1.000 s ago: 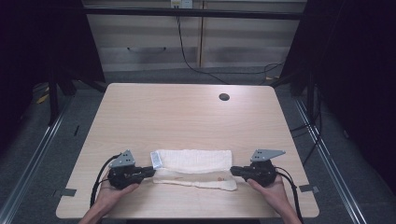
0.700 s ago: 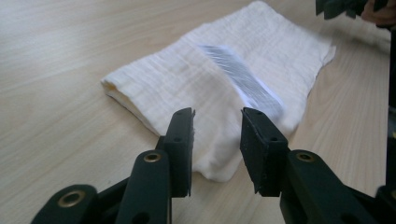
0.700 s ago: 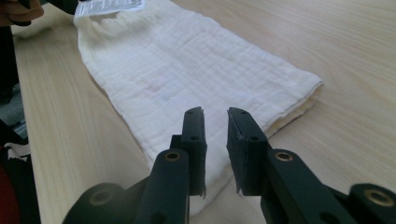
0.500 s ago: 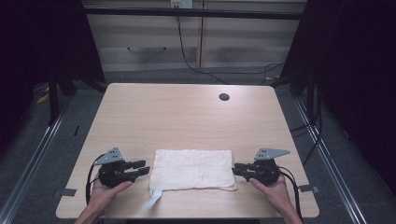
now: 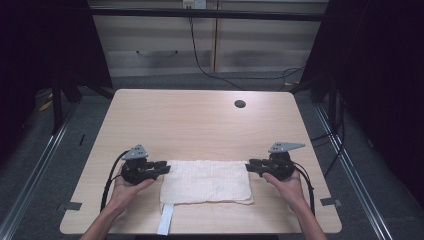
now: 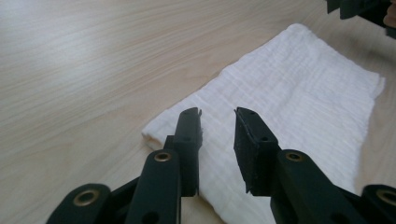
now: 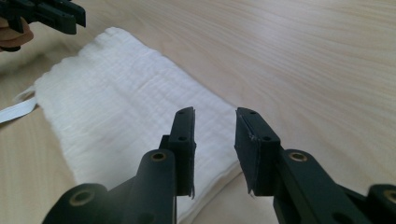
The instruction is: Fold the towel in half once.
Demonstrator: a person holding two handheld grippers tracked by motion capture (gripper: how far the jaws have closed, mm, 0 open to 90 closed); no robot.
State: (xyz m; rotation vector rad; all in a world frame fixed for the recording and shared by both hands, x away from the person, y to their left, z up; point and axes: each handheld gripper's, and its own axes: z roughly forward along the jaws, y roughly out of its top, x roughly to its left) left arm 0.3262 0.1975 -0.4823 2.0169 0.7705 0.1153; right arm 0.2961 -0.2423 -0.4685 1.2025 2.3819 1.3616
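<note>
cloth [image 5: 206, 181] flat on table [image 5: 200, 120], near front edge, btwn both grippers | long way runs left-right | L gripper [image 5: 161, 167] at left end, R gripper [image 5: 252, 165] at right end, both same close | jaws just been moving (L closing, R opening), apart now, nothing pinched

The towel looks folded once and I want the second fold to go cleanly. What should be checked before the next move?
1. Towel flat on the table: ok.
2. Left gripper free of cloth, jaws apart after opening then partly closing: ok.
3. Right gripper free of cloth, jaws just opened: ok.
4. Layer edges lined up at the near right corner: not ok, the lower layer peeks out.
5. Loose strap tucked in: not ok, it overhangs the near table edge.
</note>
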